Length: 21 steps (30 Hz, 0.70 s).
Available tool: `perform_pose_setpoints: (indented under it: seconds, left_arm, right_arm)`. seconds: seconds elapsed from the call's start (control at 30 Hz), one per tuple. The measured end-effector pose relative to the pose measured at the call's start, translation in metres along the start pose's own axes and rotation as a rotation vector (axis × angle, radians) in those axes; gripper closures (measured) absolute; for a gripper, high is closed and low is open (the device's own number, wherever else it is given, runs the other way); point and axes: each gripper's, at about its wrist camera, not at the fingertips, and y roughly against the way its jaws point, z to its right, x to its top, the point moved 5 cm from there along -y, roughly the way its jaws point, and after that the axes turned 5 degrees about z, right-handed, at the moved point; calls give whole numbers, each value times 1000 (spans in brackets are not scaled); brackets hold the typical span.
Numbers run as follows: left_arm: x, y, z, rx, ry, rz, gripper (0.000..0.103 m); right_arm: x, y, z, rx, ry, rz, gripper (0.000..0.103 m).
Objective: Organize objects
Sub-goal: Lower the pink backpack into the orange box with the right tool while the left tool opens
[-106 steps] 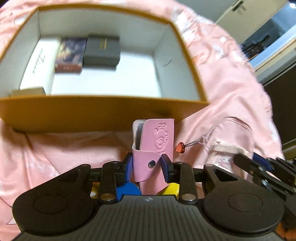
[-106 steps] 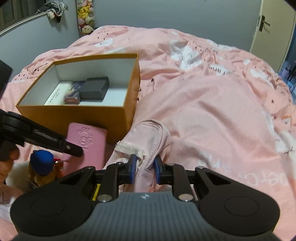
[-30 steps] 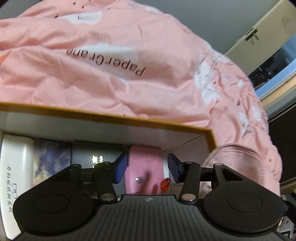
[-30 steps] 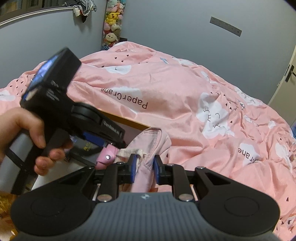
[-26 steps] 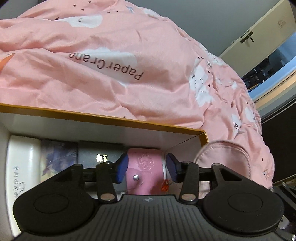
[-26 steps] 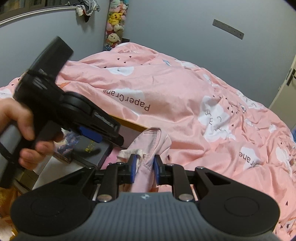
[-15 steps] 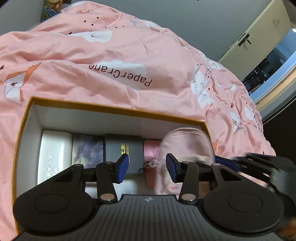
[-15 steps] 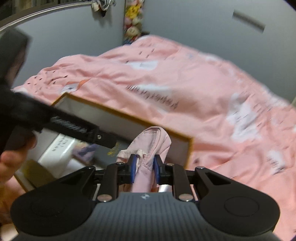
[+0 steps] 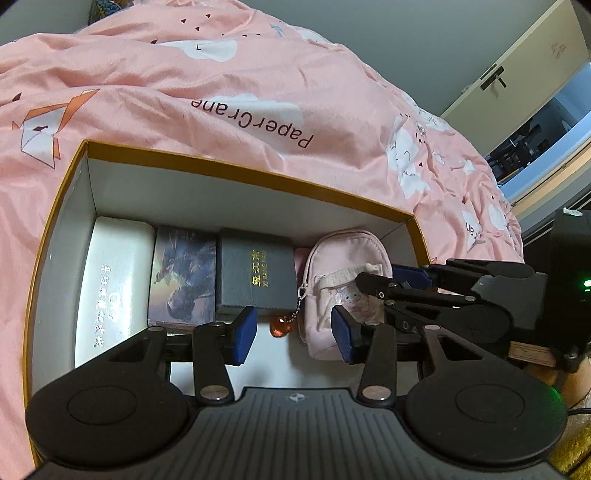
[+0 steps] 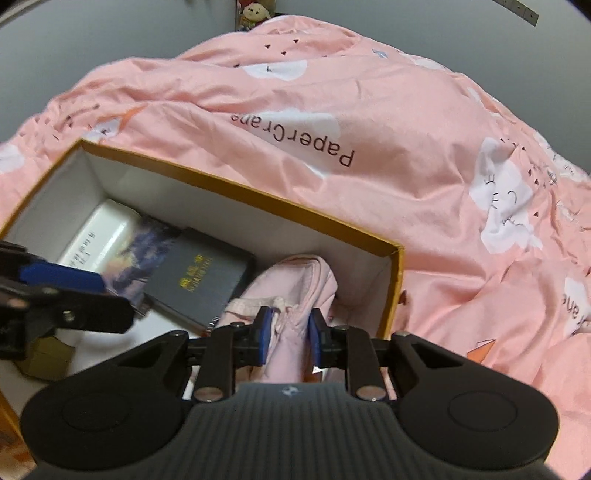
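Observation:
An orange-rimmed box (image 9: pixel 240 173) (image 10: pixel 258 197) with a white inside lies on the bed. Side by side in it are a white case (image 9: pixel 110 280), a purple card box (image 9: pixel 184 273) and a dark grey box (image 9: pixel 255 269) (image 10: pixel 199 280). A pink pouch (image 9: pixel 347 266) (image 10: pixel 295 280) stands at the box's right end. It hides most of a pink key case (image 9: pixel 301 258), whose red heart charm (image 9: pixel 279 328) lies on the floor. My right gripper (image 10: pixel 290 338) (image 9: pixel 384 275) holds the pouch between its pads, jaws opening. My left gripper (image 9: pixel 291 332) (image 10: pixel 110 299) hovers open, holding nothing.
Pink printed bedding (image 9: pixel 258 92) surrounds the box on all sides. A small tan box (image 10: pixel 48 354) sits in the box's near left corner. A cream door (image 9: pixel 517 74) stands at the far right, and plush toys (image 10: pixel 255 11) sit by the grey wall.
The left gripper let go of the pink key case in the box and drew back. The right gripper came down and set the pouch into the box's right end.

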Motion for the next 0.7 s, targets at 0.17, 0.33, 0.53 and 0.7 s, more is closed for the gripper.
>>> perform_pose_setpoints:
  seconds: [0.17,0.33,0.53,0.7]
  left_arm:
    - [-2,1,1,4,-8,1,52]
    - [-3,3,-5,24,5,9,52]
    - [-2,8,-13,43,14,27,52]
    - [-2,10,-18,48,24,34,52]
  right_arm:
    - [-5,-6,-12,-83,124,-8,70]
    - [-9,-6,-23,-181,261,13,59]
    - [-5,10,-20,-220,268,56,59]
    - [3,33,-21,-154,179,102,75]
